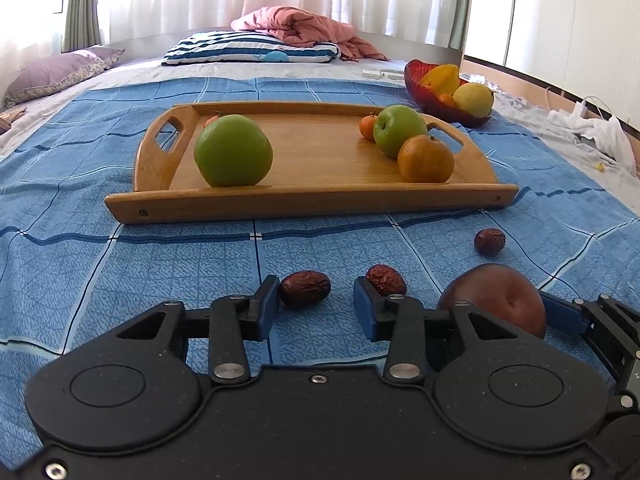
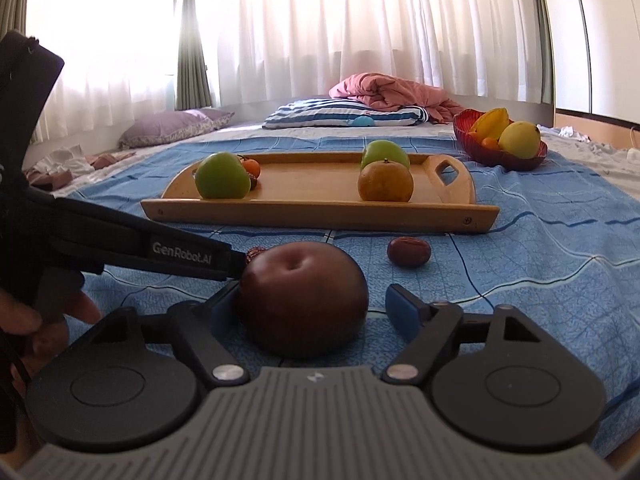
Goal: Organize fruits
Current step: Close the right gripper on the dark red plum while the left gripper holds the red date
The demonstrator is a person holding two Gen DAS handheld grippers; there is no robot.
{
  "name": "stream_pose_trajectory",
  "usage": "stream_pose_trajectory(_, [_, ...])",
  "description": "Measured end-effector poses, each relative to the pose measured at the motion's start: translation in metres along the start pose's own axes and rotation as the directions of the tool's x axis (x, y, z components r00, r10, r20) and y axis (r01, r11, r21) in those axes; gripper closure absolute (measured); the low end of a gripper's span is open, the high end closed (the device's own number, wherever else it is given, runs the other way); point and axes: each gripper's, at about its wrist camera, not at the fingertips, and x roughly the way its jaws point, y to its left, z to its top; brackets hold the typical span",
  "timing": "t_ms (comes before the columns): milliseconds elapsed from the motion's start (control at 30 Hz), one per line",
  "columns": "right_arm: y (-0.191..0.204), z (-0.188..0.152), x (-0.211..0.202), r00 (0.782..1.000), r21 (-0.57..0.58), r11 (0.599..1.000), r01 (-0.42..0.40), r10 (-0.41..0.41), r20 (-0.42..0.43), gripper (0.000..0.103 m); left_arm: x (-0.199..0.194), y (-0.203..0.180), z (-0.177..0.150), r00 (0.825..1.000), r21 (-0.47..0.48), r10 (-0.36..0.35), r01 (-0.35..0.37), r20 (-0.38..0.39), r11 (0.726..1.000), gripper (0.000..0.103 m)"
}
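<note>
My left gripper [image 1: 316, 306] is open low over the blue bedspread, with nothing between its blue pads. Two dried red dates [image 1: 305, 287] [image 1: 386, 279] lie just past its fingertips, and a third date [image 1: 489, 241] [image 2: 409, 252] lies farther right. A dark red apple [image 2: 300, 300] [image 1: 496, 300] rests on the bedspread between the fingers of my right gripper [image 2: 312, 298]. The right gripper's left pad is against the apple, while a gap shows at the right pad [image 2: 400, 304]. The wooden tray [image 1: 312, 200] [image 2: 320, 216] beyond holds two green apples and several oranges.
A red bowl [image 1: 440, 108] [image 2: 516, 164] with yellow fruit stands behind the tray at the right. Pillows and a pink quilt [image 1: 304, 28] lie at the far end of the bed. The left gripper's black body [image 2: 180, 252] and a hand [image 2: 40, 320] fill the right wrist view's left side.
</note>
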Motion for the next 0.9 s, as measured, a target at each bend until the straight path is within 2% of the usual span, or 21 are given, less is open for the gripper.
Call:
stream_pose_trajectory(367, [0.000,-0.002,0.000,1.000,0.030,1.000,-0.002,0.002,0.009,0.023,-0.002,-0.003,-0.004,1.000,0.007,0.014,-0.014,0.024,1.000,0.064])
stream_pose_trajectory(533, [0.002,-0.002,0.002,1.000,0.033,0.999,-0.003,0.003,0.012,0.030,-0.006,-0.008,-0.009,0.997,0.027,0.058,-0.060,0.059,0.998,0.077])
stream_pose_trajectory(633, [0.004,-0.002,0.002,1.000,0.030,1.000,-0.006,0.006,0.014,0.035,-0.007,-0.007,-0.011,0.996,0.024,0.057,-0.058,0.066,0.998,0.077])
stream_pose_trajectory(900, [0.002,-0.001,0.001,1.000,0.055,0.998,-0.008,0.007,0.024,0.037,-0.010,-0.004,-0.006,0.996,0.011,0.056,-0.057,0.076,0.998,0.077])
